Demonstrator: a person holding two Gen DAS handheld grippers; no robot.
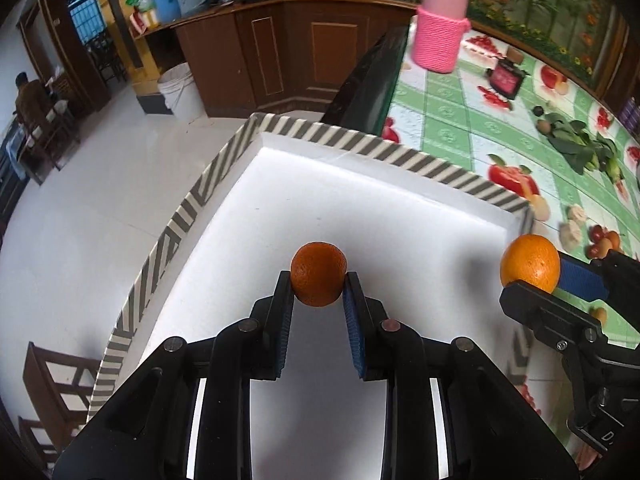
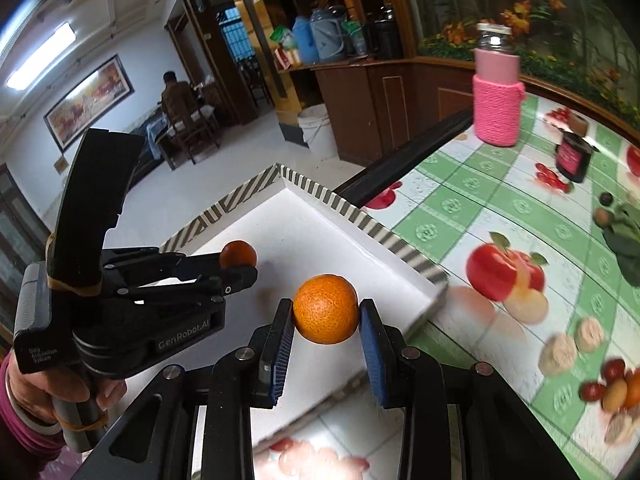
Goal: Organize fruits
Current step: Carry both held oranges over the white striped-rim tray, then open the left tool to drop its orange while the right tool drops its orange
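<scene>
My left gripper [image 1: 318,280] is shut on a dark orange [image 1: 319,273] and holds it above the white floor of a box with a grey-and-white striped rim [image 1: 344,141]. My right gripper [image 2: 325,312] is shut on a lighter orange [image 2: 325,308] and holds it over the box's near right corner. In the left wrist view the right gripper [image 1: 560,280] shows at the right with its orange [image 1: 530,262] just outside the box rim. In the right wrist view the left gripper [image 2: 236,266] with its orange [image 2: 239,253] is over the box [image 2: 384,236].
The table has a green checked cloth with fruit prints [image 2: 500,208]. On it stand a jar in a pink knitted sleeve [image 2: 497,116], a small dark jar [image 2: 573,158] and leafy twigs with small fruits [image 1: 576,140]. The box overhangs the table's left edge above the tiled floor [image 1: 100,208].
</scene>
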